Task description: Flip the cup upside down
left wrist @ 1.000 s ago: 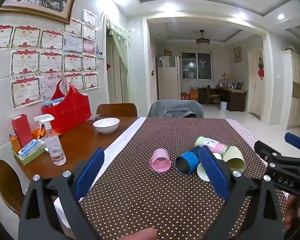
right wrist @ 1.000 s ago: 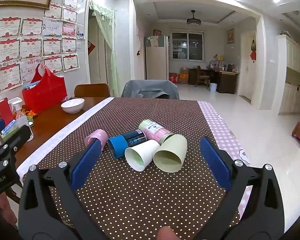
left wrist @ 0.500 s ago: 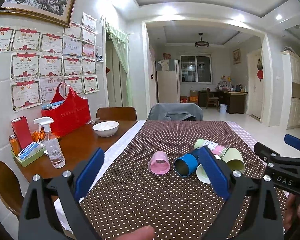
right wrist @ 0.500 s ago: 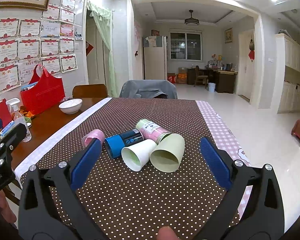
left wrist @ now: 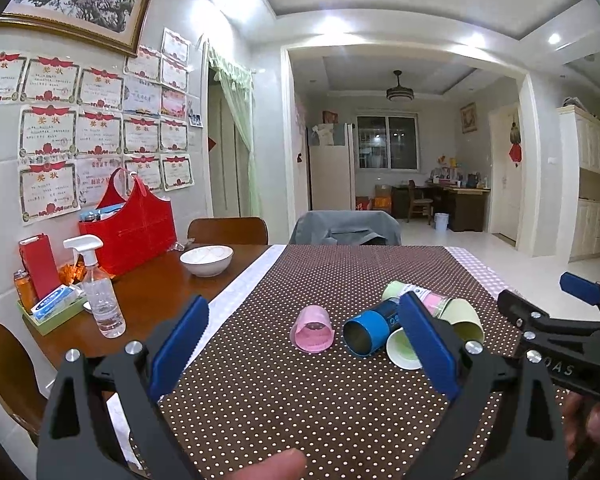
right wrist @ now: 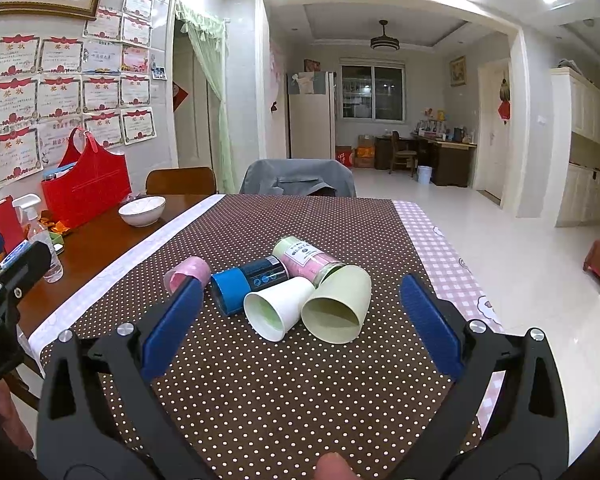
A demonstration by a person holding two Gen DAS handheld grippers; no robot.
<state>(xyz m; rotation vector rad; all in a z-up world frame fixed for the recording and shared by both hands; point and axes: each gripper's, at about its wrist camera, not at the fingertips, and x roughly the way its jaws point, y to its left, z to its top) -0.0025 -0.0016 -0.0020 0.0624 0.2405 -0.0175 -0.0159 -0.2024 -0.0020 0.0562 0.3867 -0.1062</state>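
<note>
Left wrist view: the left gripper (left wrist: pixel 304 344) hangs released, nothing between its blue pads, above the near end of the table (left wrist: pixel 260 400). A pink cup (left wrist: pixel 313 334) lies on its side mid-cloth — mouth toward the camera. Best to close across its wall, lift, then turn the mouth down.

Right wrist view: the right gripper (right wrist: pixel 300 320) is spread wide too, empty. Toward the table's right edge lie a white cup (right wrist: pixel 278 312) and a green cup (right wrist: pixel 338 308), touching, with a blue tube (right wrist: pixel 248 282) and a pink-labelled tube (right wrist: pixel 306 258) behind — three cups, two tubes, all on their sides.
</note>
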